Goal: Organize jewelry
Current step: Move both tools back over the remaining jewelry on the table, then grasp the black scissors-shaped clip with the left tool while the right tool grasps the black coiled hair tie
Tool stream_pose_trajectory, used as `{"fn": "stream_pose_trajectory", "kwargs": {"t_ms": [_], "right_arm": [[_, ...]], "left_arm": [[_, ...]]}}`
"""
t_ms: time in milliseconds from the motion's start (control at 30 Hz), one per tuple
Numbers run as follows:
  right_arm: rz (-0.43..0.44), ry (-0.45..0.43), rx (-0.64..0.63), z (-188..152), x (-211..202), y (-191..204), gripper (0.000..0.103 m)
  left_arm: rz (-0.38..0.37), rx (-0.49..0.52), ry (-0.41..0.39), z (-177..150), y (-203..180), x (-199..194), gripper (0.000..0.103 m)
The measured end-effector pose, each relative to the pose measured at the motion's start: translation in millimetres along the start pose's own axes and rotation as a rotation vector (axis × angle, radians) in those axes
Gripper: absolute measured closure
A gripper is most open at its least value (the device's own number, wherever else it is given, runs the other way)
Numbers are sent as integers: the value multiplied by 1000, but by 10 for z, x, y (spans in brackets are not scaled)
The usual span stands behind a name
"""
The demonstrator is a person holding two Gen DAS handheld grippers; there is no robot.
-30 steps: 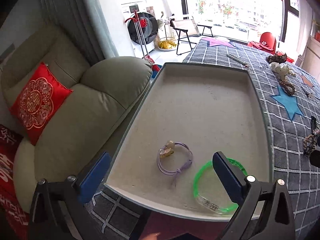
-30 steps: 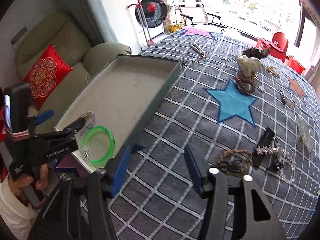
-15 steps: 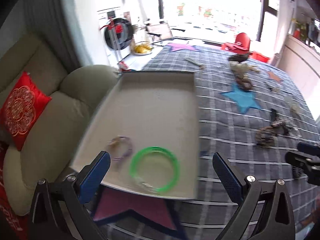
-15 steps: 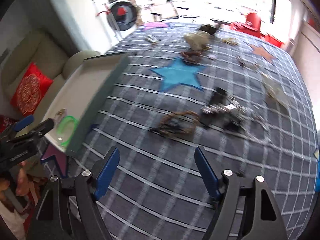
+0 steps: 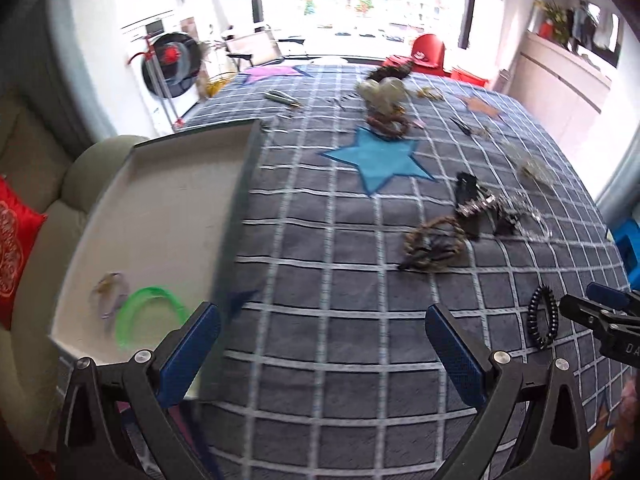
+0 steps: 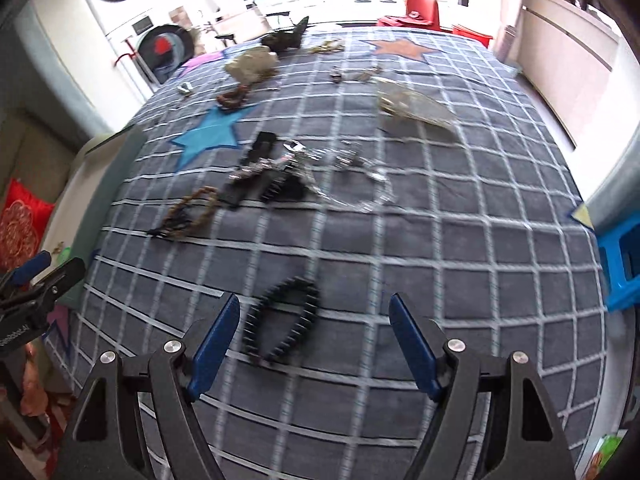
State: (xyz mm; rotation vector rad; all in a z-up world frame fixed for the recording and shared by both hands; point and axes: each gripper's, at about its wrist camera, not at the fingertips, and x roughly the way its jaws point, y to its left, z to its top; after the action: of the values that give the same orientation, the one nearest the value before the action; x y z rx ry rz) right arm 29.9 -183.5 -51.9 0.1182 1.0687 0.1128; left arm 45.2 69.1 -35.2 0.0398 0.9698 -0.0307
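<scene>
Black spiral coil bracelet (image 6: 282, 323) lies on the grey checked cloth (image 6: 460, 248) just ahead of my R gripper (image 6: 314, 322), between its fingers but nearer the left one; jaws wide apart, empty. L gripper (image 5: 322, 330) also spread, holding nothing, over bare cloth. Further left, green bangle (image 5: 150, 312) & lilac cord bracelet (image 5: 110, 292) sit in the white tray (image 5: 168, 208). Beyond, brown braided bracelet (image 6: 188, 214), then black clips w/ silver chains (image 6: 276, 176).

Left gripper (image 5: 322, 332) and right gripper (image 6: 314, 330) both gape wide, empty.
</scene>
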Motion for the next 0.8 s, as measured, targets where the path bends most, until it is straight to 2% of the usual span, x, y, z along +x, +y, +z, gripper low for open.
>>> {"fn": "stream_pose_trajectory", "kwargs": {"t_ms": [233,467,567,800], "right_arm": [[-22,14,17,-164,-10,-136,23],[-6,39,4,-219,86,24,23],[-28,31,-22,-220,121,128,23],[-110,3,-91,-194,232,367,23]], "left_arm": [[-9,72,5,56,-227,224,0],[-44,124,-4,169,-323,357,1],[-54,137,0,221,-373,408,12],[-102,179,7,303,-552,493,12]]}}
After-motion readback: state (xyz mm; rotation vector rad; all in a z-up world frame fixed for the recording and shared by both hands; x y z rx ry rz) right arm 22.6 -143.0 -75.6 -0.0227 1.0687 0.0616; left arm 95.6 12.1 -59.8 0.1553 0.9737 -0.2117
